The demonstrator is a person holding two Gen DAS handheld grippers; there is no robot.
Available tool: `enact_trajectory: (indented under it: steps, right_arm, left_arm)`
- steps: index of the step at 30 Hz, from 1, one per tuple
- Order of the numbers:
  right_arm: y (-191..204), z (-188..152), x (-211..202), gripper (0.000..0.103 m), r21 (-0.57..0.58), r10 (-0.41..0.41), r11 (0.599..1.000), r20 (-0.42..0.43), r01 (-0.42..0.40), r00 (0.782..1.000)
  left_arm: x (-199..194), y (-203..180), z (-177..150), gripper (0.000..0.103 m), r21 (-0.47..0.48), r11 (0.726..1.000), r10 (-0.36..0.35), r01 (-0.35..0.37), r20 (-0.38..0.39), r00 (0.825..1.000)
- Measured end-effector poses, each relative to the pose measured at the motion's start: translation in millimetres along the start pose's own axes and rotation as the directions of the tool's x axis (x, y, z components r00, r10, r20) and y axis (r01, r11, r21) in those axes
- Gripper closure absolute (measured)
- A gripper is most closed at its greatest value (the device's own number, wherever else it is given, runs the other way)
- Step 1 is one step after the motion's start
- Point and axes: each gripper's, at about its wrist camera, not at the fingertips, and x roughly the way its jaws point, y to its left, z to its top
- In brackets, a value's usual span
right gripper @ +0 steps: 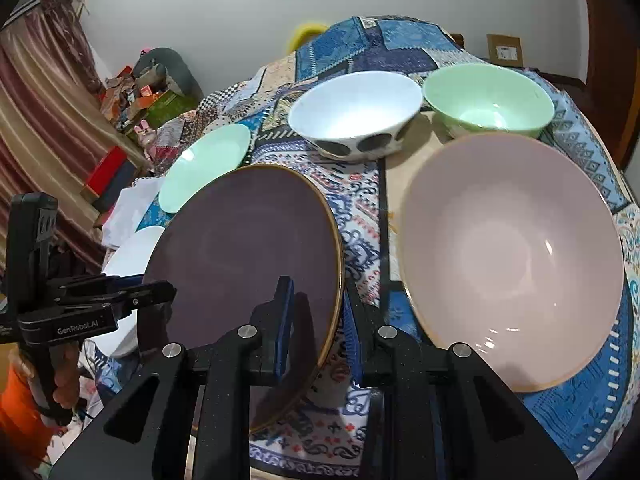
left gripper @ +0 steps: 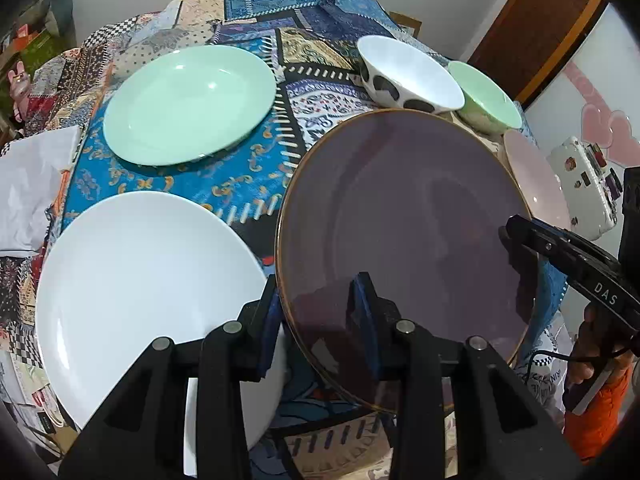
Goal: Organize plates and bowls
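Both claws clamp the purple plate (left gripper: 404,224) by opposite rim edges: left claw (left gripper: 320,324) and right claw (right gripper: 316,320) each closed on it, holding it tilted above the patchwork tabletop (left gripper: 224,184), probably for stacking onto the white plate (left gripper: 140,280) beside it

The left black two-finger gripper (left gripper: 320,312) points steeply downward, its blue-padded fingers (left gripper: 362,304) clamped on the near rim of the round dark purple plate with a gold edge (left gripper: 404,216). The right black two-finger gripper (right gripper: 318,320) grips the same plate's opposite rim, jaws nearly closed. A hand (right gripper: 64,380) holds the left gripper's handle.
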Motion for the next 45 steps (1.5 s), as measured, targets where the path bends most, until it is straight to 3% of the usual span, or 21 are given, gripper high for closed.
enact_trajectory:
  steps: [8,18,24,29,37,39,45]
  right_arm:
    - [-9.5,-7.7,3.5,0.082,0.023,-0.008,1.000,-0.020,0.009,1.000]
    - [3.6,-15.7,9.7,0.081,-0.082,-0.137,0.988,-0.028,0.134,0.990]
    - [0.7,-18.5,9.2,0.078,-0.074,-0.151,0.986,-0.034,0.148,0.988]
    - [1.4,-16.1,-8.6,0.076,-0.051,-0.126,0.991,0.006,0.126,0.992]
    - [20.8,-12.2,-22.4,0.069,-0.069,-0.084,0.994,0.046,0.087,0.995]
    - [27.6,-11.4,-25.9,0.068,-0.080,-0.071,0.994,0.055,0.075,0.996]
    - [49.2,-6.8,-33.9,0.059,-0.116,-0.037,0.992,0.091,0.048,0.995]
  left_arm:
    - [15.1,-5.1,-1.6,0.067,0.007,1.000,0.007,-0.006,-0.030,1.000]
    - [23.5,-1.0,-1.6,0.067,-0.012,1.000,0.011,-0.012,-0.042,0.999]
    - [22.5,-4.7,-3.3,0.067,0.011,0.999,0.033,-0.033,-0.035,0.999]
    - [8.0,-10.0,-4.6,0.051,0.036,0.998,0.050,-0.050,0.009,0.999]
    - [-27.1,-8.2,-6.4,0.042,0.015,0.997,0.070,-0.072,0.081,0.994]
    - [-36.6,-7.8,-8.1,0.034,0.019,0.996,0.079,-0.082,0.108,0.991]
    - [-70.2,2.0,-15.4,0.025,-0.005,0.993,0.113,-0.114,0.180,0.977]
